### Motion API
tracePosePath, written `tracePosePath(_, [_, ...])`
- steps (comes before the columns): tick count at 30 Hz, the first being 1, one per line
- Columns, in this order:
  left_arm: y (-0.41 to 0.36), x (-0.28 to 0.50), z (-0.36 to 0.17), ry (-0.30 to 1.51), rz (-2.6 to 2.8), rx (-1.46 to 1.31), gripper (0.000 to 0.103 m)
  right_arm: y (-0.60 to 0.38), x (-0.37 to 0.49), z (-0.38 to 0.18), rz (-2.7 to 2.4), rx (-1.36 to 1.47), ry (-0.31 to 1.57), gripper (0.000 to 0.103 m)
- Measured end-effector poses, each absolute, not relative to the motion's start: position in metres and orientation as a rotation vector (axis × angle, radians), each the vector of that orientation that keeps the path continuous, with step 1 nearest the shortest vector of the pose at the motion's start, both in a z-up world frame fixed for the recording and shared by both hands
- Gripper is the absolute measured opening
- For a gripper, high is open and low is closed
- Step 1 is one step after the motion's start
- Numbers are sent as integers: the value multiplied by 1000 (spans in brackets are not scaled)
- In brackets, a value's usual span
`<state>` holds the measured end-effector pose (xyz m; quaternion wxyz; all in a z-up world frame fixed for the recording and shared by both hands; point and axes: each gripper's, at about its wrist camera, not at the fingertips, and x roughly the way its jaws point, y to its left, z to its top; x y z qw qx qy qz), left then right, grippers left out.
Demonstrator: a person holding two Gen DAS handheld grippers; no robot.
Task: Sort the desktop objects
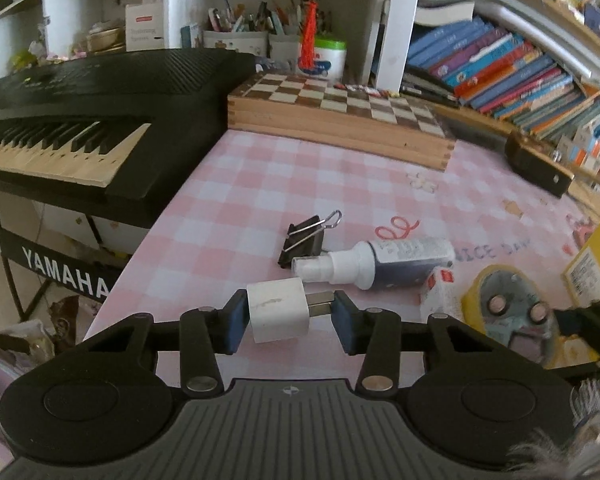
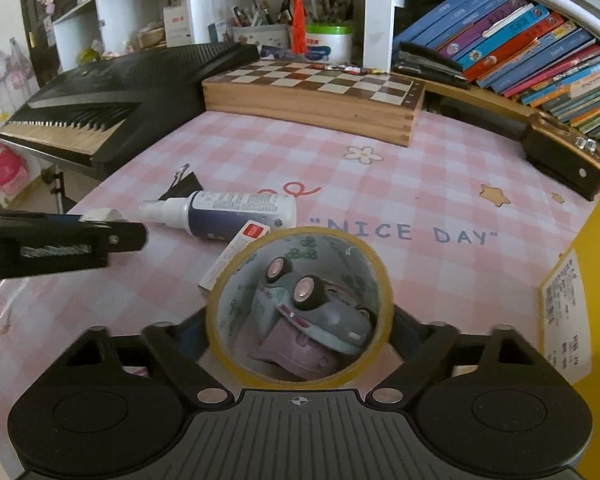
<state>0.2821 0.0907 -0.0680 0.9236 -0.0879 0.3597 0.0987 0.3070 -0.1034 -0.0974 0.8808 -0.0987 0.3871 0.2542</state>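
Observation:
My left gripper [image 1: 289, 320] is shut on a white plug adapter [image 1: 278, 309], gripped end to end, prongs against the right pad. Beyond it on the pink checked cloth [image 1: 236, 200] lie a black binder clip [image 1: 305, 237], a white spray bottle [image 1: 376, 261] on its side and a small white box [image 1: 439, 292]. My right gripper [image 2: 300, 336] is shut on a yellow tape roll [image 2: 220, 312]. Through the roll I see an overturned grey toy car [image 2: 324, 312] on a pink thing. The bottle [image 2: 228, 214], the small box [image 2: 236, 256] and the clip [image 2: 182, 186] show in the right wrist view too.
A black Yamaha keyboard [image 1: 72, 120] stands at the left, past the table edge. A wooden chessboard box [image 1: 340, 116] sits at the back. Books [image 1: 500, 68] fill the shelf at right, with a dark box [image 1: 536, 164] below. A yellow box [image 2: 572, 300] stands at the right.

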Motion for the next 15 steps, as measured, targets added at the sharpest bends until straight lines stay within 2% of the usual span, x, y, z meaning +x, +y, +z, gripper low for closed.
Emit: tracePosePath(15, [84, 232, -35, 671, 127, -240, 42, -126, 281, -46, 512, -102, 700, 86])
